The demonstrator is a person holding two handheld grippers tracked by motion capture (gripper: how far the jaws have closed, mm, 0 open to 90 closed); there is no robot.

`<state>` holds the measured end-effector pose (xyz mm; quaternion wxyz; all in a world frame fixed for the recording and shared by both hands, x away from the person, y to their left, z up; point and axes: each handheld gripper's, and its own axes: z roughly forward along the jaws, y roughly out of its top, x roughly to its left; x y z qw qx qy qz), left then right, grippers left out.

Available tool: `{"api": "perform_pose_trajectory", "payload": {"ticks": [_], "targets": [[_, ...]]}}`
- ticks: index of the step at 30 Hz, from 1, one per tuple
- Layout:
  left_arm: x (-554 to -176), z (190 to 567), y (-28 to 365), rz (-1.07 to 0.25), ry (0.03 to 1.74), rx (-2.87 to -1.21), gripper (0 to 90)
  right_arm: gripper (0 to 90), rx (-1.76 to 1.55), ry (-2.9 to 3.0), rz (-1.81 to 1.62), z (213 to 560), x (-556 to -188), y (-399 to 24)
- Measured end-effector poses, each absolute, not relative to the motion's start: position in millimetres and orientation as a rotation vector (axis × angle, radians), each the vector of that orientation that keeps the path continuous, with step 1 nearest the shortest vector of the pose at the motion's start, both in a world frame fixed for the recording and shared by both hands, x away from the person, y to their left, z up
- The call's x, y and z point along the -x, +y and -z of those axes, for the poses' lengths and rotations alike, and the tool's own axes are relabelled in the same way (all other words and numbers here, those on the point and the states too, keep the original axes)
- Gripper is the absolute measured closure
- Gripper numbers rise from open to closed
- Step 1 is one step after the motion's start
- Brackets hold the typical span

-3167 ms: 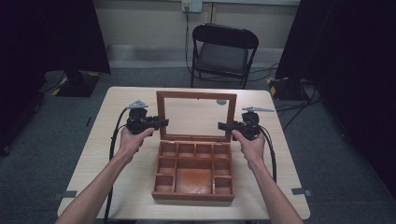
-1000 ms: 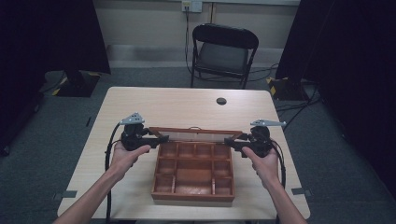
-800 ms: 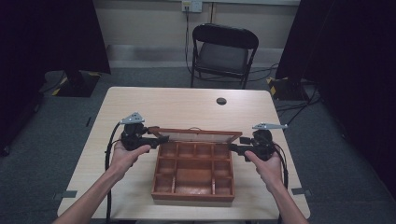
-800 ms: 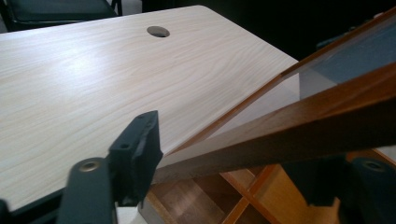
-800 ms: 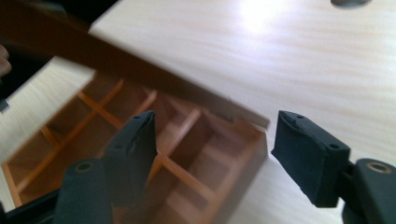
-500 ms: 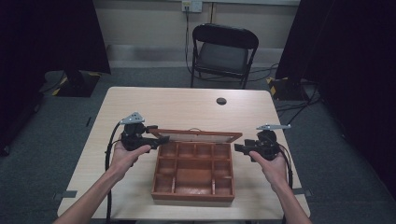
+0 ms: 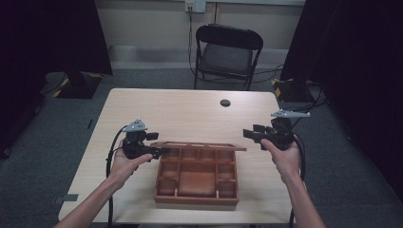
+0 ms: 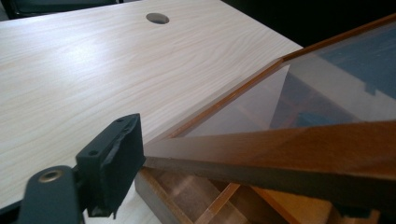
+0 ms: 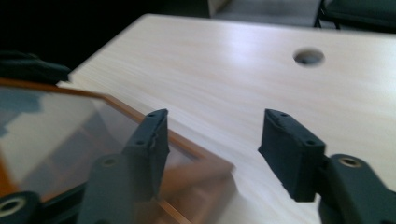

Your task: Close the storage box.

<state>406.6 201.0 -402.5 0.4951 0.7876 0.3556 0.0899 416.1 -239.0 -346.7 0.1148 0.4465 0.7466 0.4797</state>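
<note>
Left gripper (image 7: 159, 152) jaws just opened, loosely around lid (image 7: 199, 145) edge; right gripper (image 7: 252, 135) half-open, empty. Lid may drop onto box (image 7: 197, 197), unsupported.

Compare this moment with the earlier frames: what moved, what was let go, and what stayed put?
The glass lid has swung from upright down almost onto the wooden box. The right gripper has let go and drawn away to the right, jaws open. The left gripper stays at the lid's left edge, its jaws just having opened. Box, table and chair are unchanged.
</note>
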Motion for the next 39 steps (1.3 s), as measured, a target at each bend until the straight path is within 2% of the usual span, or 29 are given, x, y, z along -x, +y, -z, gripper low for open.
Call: {"api": "perform_pose_trajectory", "payload": {"ticks": [7, 9, 13, 16, 18, 25, 33, 39], "targets": [[-403.3, 406.3, 199.0, -0.221, 0.864, -1.915, 15.2, 32.3, -1.108, 2.241, -1.553, 299.2, -407.0, -200.8], [-401.4, 407.5, 199.1, -0.232, 0.859, -1.915, 15.4, 29.8, -1.057, 2.303, -1.580, 293.7, -406.3, -188.4], [-401.2, 409.4, 199.4, -0.224, 0.858, -1.902, 15.4, 30.2, -0.954, 2.426, -1.538, 288.7, -402.7, -156.5], [-399.6, 410.0, 198.8, -0.241, 0.854, -1.911, 15.6, 37.3, -0.865, 2.505, -1.516, 287.1, -399.7, -135.5], [-398.4, 411.1, 198.4, -0.243, 0.856, -1.906, 15.6, 49.3, -0.803, 2.555, -1.514, 285.9, -398.6, -124.2], [-396.6, 412.3, 198.6, -0.249, 0.850, -1.917, 15.6, 66.0, -0.712, 2.722, -1.489, 294.5, -398.2, -96.9], [-395.5, 414.7, 202.5, -0.243, 0.861, -1.913, 15.5, 76.2, -0.747, 2.811, -1.446, 309.3, -398.6, -105.8], [-396.3, 414.0, 201.9, -0.243, 0.869, -1.908, 15.8, 78.3, -0.768, 2.826, -1.478, 312.3, -397.7, -113.4]]}}
